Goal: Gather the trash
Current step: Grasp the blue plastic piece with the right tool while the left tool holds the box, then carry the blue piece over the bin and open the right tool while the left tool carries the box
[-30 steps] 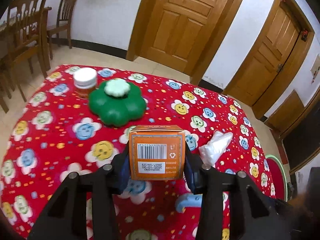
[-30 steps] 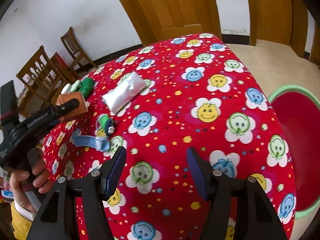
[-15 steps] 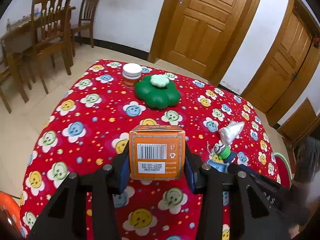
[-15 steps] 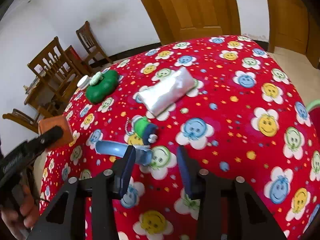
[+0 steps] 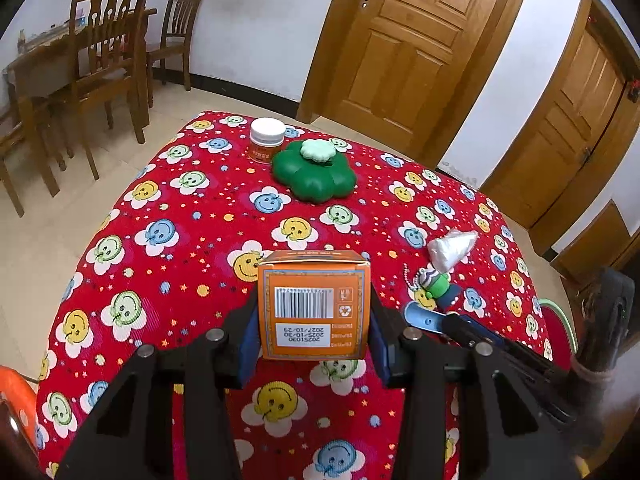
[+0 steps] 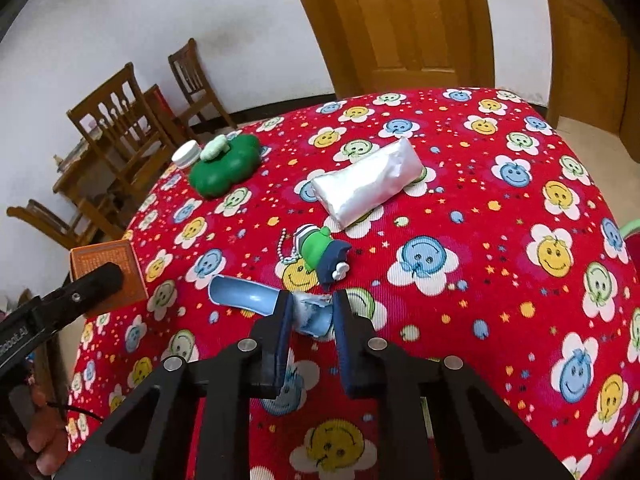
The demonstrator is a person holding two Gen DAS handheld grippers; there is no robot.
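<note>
My left gripper (image 5: 313, 322) is shut on an orange carton box (image 5: 313, 307) with a barcode, held above the red smiley tablecloth (image 5: 192, 240); the box also shows in the right wrist view (image 6: 106, 276). My right gripper (image 6: 310, 316) is closed around a light blue curved plastic piece (image 6: 244, 300) lying on the cloth; the piece also shows in the left wrist view (image 5: 422, 316). A silver foil packet (image 6: 366, 192) lies beyond it, also seen in the left wrist view (image 5: 450, 248).
A green-and-blue keychain toy (image 6: 320, 254) lies just past the right gripper. A green flower-shaped container (image 5: 316, 176) and a white-lidded jar (image 5: 267, 140) stand at the table's far side. A red bin with a green rim (image 6: 632, 236) sits off the right edge. Wooden chairs (image 5: 104, 60) stand left.
My right gripper moved forward to the blue plastic piece and closed on it. My left gripper pulled back and up with the orange box.
</note>
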